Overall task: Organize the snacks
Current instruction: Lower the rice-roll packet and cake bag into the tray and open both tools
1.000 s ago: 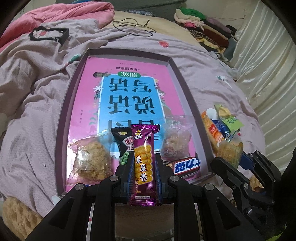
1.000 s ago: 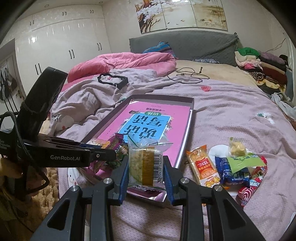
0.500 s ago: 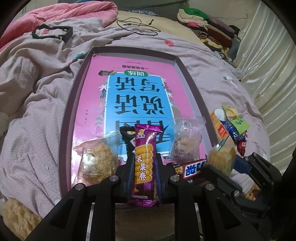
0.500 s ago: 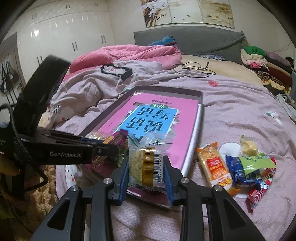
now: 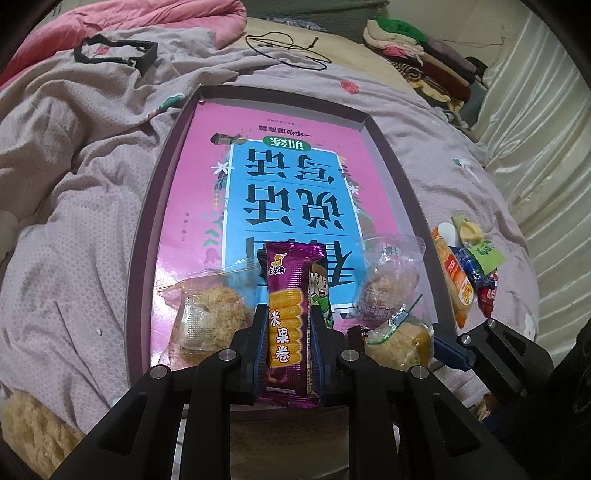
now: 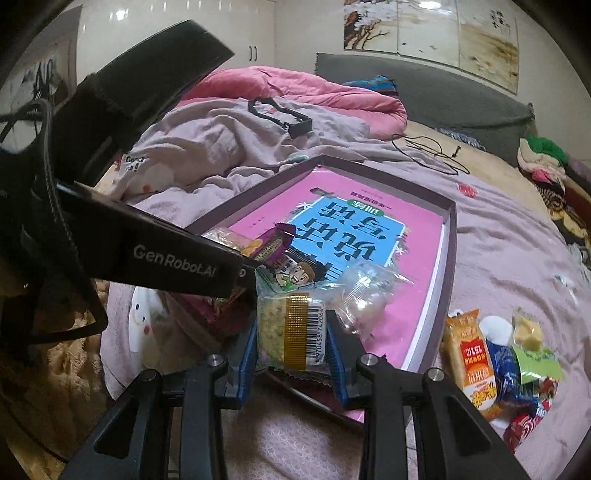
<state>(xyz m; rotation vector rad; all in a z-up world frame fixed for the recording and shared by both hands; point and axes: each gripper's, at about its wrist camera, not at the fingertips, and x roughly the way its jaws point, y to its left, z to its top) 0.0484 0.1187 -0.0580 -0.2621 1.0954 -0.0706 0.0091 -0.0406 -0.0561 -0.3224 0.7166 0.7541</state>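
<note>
Left gripper (image 5: 287, 318) clamping one purple snack bar (image 5: 290, 314); right gripper (image 6: 293, 332) clamping one clear-wrapped cake (image 6: 286, 330)

Bedroom, rumpled bed (image 6: 498, 258), wardrobe (image 6: 177, 22), folded clothes (image 5: 417, 48)

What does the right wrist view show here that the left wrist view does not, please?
Only the right wrist view: the white wardrobe doors, the wall paintings, the grey headboard, and the barcode side of the clear pack in the right gripper.

Only the left wrist view: the pale curtain and the front of the purple corn roll pack clamped in the left gripper.

Both: the tray with the pink book, the loose snack pile beside it, the black frame and the cable.
</note>
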